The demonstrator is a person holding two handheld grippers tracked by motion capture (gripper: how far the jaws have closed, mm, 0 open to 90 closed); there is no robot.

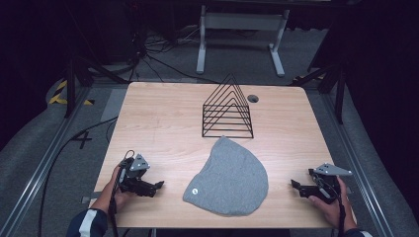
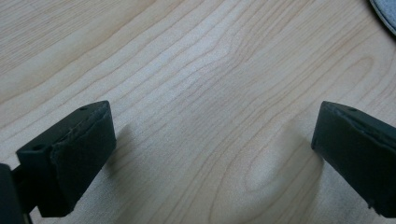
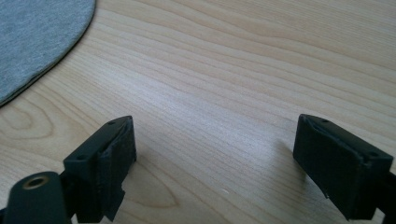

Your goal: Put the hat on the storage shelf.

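Observation:
A grey knit beanie [image 1: 228, 177] lies flat on the wooden table [image 1: 163, 123], near the front edge, with a small round tag at its lower left. Behind it stands a black wire rack [image 1: 228, 109] of triangular dividers. My left gripper [image 1: 159, 186] rests low at the front left, jaws wide apart over bare wood [image 2: 210, 140], well left of the beanie, whose edge [image 2: 385, 11] shows at the top right corner. My right gripper [image 1: 295, 185] sits at the front right, also open over bare wood [image 3: 215, 135], with the beanie's edge [image 3: 37, 37] at its upper left.
A round cable hole [image 1: 253, 98] sits in the table behind the rack. Beyond the table are a white desk frame [image 1: 242, 34] and loose cables on the grey floor [image 1: 163, 64]. Metal rails run along both sides of the table.

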